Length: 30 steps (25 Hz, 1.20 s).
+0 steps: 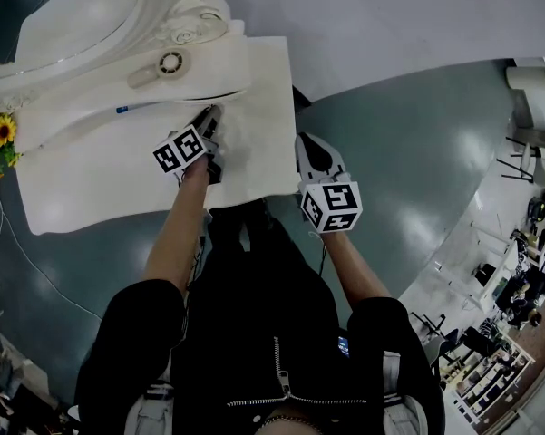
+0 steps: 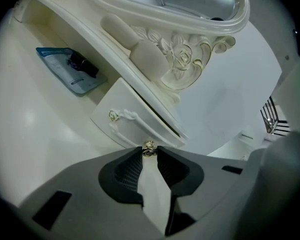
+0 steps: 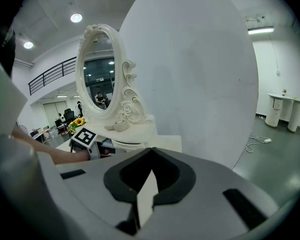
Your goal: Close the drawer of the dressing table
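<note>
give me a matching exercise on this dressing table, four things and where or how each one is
1 drawer
2 blue packet
3 sunflowers
4 left gripper

A in the open recess beside the drawer
B closed on the gold end of the drawer handle
C slightly open
D at the dressing table left edge, head view

Pairs: 1-C, 2-A, 3-D, 4-B

Your left tool (image 2: 150,152) is reached forward on a straight arm, angled down, jaws pinched on a small knob (image 2: 150,145). Right tool (image 3: 150,150) sits nearer your body, jaws together, empty.
</note>
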Motion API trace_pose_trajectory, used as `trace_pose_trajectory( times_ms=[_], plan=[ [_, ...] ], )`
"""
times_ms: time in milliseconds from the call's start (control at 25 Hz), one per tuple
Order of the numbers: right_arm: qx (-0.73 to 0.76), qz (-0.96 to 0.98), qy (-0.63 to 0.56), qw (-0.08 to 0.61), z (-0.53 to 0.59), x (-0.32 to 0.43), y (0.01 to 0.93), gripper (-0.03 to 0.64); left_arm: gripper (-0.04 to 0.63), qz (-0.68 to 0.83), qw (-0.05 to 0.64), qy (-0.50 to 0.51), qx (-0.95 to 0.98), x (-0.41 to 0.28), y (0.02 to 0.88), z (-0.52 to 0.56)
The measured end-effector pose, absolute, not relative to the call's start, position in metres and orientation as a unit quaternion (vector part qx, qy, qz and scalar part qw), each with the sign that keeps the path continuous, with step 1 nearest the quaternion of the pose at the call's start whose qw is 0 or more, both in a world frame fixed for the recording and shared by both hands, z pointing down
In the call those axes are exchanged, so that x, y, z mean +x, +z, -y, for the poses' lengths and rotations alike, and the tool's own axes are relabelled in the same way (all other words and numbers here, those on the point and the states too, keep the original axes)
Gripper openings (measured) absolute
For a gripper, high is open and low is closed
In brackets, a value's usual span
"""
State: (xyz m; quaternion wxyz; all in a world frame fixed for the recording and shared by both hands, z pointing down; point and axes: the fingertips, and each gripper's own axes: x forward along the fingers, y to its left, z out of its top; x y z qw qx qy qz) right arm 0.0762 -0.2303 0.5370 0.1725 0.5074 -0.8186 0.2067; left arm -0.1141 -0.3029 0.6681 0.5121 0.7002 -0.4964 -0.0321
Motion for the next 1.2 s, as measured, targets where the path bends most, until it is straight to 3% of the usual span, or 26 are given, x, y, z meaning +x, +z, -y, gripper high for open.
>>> trace_pose_trajectory(
  times_ms=[1200],
  plan=[
    [0.516, 0.811, 0.212, 0.176, 0.231, 0.087, 0.541, 0.006, 0.104, 0.5, 0.514, -0.048, 0.696, -0.116, 0.669, 0.33]
  ],
)
